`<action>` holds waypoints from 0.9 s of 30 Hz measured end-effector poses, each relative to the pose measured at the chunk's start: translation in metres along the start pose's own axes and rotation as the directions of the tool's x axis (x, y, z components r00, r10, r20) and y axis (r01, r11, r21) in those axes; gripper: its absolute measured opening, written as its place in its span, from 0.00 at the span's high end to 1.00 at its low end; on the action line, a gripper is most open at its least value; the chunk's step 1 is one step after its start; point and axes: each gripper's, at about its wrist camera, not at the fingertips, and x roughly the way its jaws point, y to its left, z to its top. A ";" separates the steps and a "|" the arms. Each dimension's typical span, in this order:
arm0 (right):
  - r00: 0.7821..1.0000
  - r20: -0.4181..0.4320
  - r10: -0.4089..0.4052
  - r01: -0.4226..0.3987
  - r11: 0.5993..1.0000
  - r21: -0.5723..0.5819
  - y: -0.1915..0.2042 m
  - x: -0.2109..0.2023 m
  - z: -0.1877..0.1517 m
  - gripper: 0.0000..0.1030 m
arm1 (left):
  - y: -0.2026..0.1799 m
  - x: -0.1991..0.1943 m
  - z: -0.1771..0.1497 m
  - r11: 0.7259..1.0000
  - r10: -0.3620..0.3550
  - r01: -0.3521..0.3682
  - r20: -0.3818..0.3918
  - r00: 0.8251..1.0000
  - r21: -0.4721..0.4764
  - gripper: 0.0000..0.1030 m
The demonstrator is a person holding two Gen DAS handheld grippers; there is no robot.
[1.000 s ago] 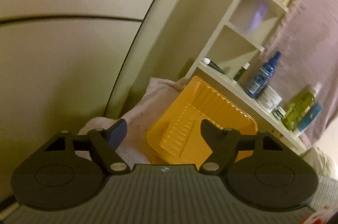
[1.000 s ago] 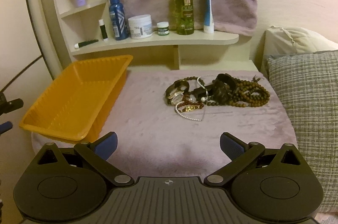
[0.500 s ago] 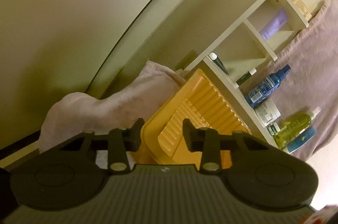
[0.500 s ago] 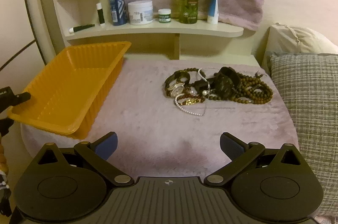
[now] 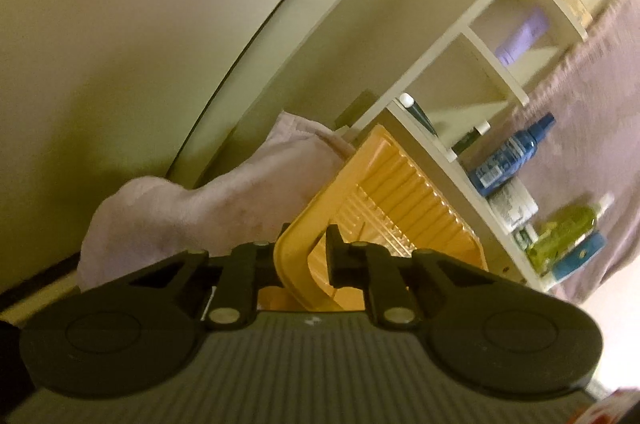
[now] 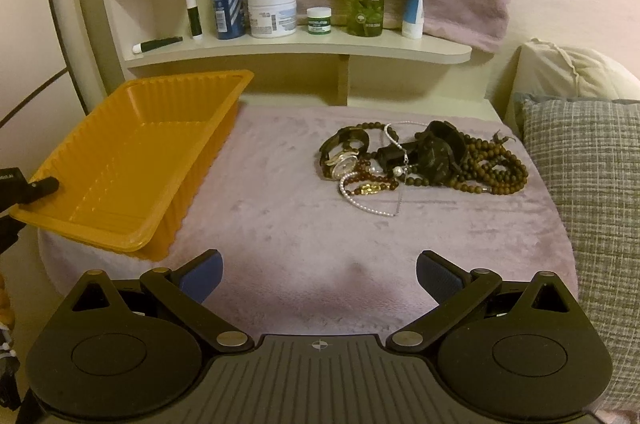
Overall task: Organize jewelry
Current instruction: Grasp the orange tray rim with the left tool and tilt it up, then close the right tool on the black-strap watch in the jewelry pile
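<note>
An empty orange tray [image 6: 132, 160] sits at the left of the mauve cloth [image 6: 288, 224]. My left gripper [image 5: 306, 258] is shut on the tray's near left corner rim [image 5: 296, 264]; one of its fingers [image 6: 40, 186] shows at that rim in the right wrist view. A tangled pile of jewelry [image 6: 420, 164], with watches, brown bead strands and a pearl string, lies on the cloth at centre right. My right gripper [image 6: 318, 274] is open and empty, low over the cloth's front edge, well short of the pile.
A cream shelf [image 6: 304, 44] behind the cloth carries bottles, jars and tubes. A checked cushion [image 6: 588, 184] and a cream pillow [image 6: 568, 72] lie on the right. A curved wall panel [image 5: 140, 64] is on the left.
My left gripper moved up to the tray's corner and closed from open onto its rim. The right gripper advanced slightly toward the cloth and stayed open.
</note>
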 end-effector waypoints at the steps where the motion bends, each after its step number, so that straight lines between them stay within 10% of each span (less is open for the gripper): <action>1: 1.000 0.001 0.001 -0.001 1.000 0.002 0.000 0.000 0.000 0.00 | -0.004 -0.001 0.000 1.000 0.006 -0.006 0.002 1.000 0.029 0.89; 14: 1.000 0.030 0.008 -0.010 0.998 0.068 -0.019 -0.005 -0.004 0.00 | -0.056 -0.024 -0.003 0.901 0.050 -0.085 0.091 0.995 0.424 0.92; 27: 0.993 0.111 -0.037 0.024 0.993 0.114 -0.058 -0.001 -0.005 0.01 | -0.099 -0.039 -0.003 0.733 0.034 -0.136 0.164 0.986 0.666 0.92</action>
